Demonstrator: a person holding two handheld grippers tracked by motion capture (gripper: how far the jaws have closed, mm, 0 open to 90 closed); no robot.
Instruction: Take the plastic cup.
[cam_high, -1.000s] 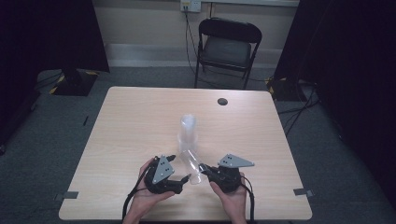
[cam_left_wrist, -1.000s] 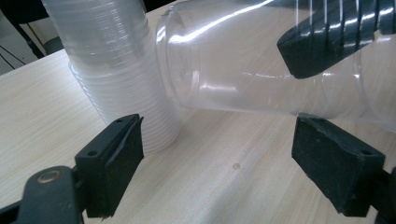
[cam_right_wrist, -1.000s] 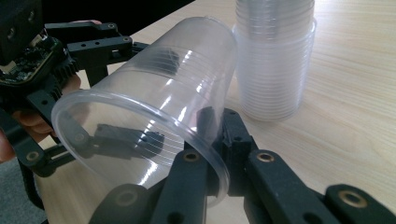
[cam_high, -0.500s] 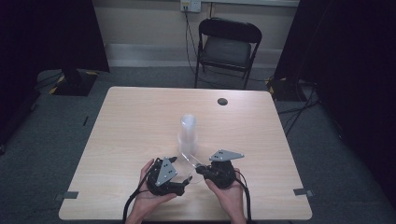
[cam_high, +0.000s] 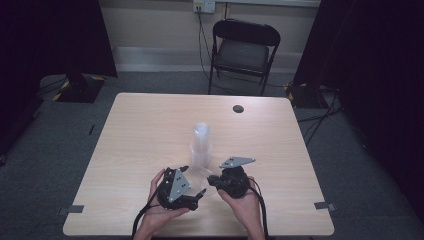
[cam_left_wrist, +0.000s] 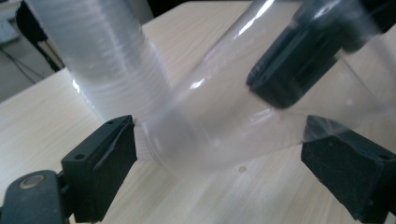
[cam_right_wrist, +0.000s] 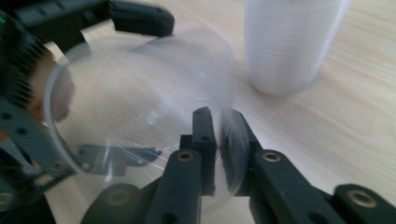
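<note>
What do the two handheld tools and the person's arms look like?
Both tools are black, with chunky bodies and two blocky black jaws with round rivets at the joints. The left tool and the right tool each carry a grey three-cornered plate with small dark dots on top. A black cable trails from each toward the person. The forearms are bare, with no sleeves showing.

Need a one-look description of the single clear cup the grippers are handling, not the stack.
On the wooden table, near the person's edge, a tall stack of clear cups stands upright. Just in front of it, between the two hand-held grippers, is the single clear cup. Unlike the stack, it lies tipped on its side, its wall pinched by the right gripper.
</note>
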